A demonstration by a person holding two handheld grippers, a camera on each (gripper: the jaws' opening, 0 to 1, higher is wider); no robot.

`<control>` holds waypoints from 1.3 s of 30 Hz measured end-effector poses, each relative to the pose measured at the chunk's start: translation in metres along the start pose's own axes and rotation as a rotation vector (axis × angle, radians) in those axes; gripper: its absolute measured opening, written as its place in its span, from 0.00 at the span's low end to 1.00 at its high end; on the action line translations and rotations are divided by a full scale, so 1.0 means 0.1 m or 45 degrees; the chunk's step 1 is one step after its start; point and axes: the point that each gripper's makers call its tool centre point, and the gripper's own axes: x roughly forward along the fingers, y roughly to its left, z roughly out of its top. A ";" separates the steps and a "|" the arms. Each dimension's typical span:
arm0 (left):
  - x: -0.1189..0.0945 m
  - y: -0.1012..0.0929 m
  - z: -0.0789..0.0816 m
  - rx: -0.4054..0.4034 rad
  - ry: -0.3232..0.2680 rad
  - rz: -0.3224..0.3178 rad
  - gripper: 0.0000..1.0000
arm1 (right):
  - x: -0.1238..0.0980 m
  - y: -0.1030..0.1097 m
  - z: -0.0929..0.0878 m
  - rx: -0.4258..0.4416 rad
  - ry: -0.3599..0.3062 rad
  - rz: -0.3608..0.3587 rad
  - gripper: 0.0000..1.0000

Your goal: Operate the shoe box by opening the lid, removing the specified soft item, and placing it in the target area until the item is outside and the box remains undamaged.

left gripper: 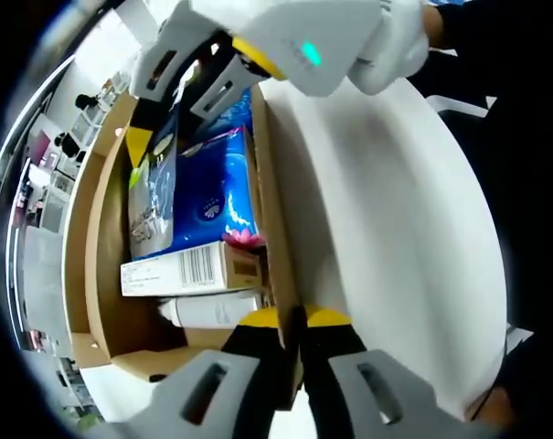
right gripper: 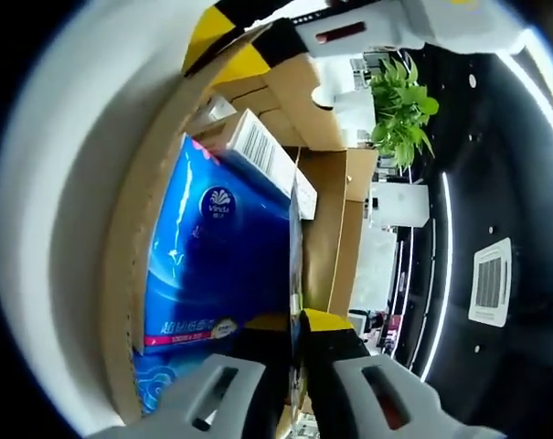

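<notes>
An open cardboard shoe box lies on a white round table. Inside it are a blue tissue pack, a white carton with a barcode and a white tube. My left gripper is shut on the top edge of the box's side wall. My right gripper reaches in from the top of the left gripper view. In the right gripper view, the right gripper is shut on the edge of the blue tissue pack. The left gripper holds the box wall at the top.
A small pink flower-like item sits beside the carton. A gloved hand and a person's dark clothing are past the table. A green plant and a white cabinet stand beyond the box.
</notes>
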 end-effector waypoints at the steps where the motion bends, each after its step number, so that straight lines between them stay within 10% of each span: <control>1: 0.00 0.00 0.00 0.000 -0.001 0.000 0.04 | 0.00 0.00 0.00 -0.001 -0.001 -0.004 0.01; 39: 0.00 -0.02 -0.01 -0.011 0.012 0.005 0.05 | -0.10 -0.18 0.05 -0.012 -0.063 -0.192 0.01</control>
